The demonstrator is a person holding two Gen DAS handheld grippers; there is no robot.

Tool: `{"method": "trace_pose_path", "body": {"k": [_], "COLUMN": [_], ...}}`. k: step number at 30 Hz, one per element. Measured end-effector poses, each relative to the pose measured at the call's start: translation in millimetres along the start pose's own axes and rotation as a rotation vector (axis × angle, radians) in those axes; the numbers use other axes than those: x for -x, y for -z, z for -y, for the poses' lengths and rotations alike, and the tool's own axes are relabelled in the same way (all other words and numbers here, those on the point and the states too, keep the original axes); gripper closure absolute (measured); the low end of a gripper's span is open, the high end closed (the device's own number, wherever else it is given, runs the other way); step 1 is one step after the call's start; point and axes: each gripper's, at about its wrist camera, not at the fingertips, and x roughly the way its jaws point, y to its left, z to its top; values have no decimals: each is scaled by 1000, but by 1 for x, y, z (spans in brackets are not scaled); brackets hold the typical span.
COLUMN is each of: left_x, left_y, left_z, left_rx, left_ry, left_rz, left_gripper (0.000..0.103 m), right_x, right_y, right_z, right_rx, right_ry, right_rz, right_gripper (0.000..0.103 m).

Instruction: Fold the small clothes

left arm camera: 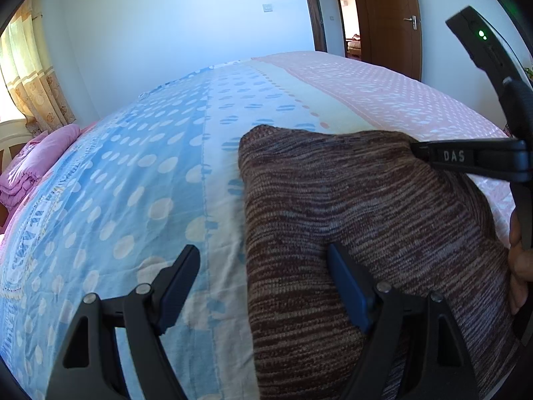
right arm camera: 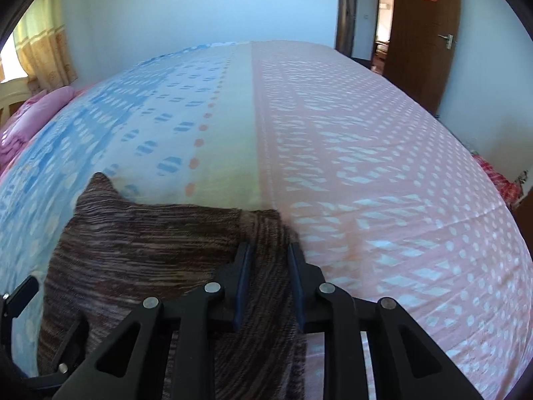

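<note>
Where the brown striped knit garment (left arm camera: 349, 233) lies folded on the bed (right arm camera: 366, 153), the right gripper (right arm camera: 268, 260) has its fingers clamped on a bunched edge; the left gripper (left arm camera: 263, 280) stands wide apart, holding nothing. The dotted bedsheet (left arm camera: 133, 183) runs blue to pink. Beyond: pink quilt (left arm camera: 30, 166), curtain (left arm camera: 30, 76), white wall, wooden door (right arm camera: 429, 40).

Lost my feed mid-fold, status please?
Left gripper open over sweater's left edge. Right gripper shut on a fold of sweater. Bedsheet around it bare.
</note>
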Motion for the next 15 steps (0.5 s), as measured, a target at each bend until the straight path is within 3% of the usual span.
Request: {"method": "trace_pose_path", "body": {"k": [6,10,15], "left_x": [-4,-4,-5], "left_y": [0,1,1], "left_z": [-9,-8,-9], "left_rx": [51,49,51], "left_ry": [24,23,18], "left_rz": [-20,-19,-19], "left_gripper": [12,12,10], "right_x": [31,73,88], "right_y": [15,51,105], "right_z": [22,30,23], "right_rx": [-106,-151,-166], "right_ry": [-31,-117,-173], "right_rz": [19,57,-7], "right_gripper": [81,78,78]}}
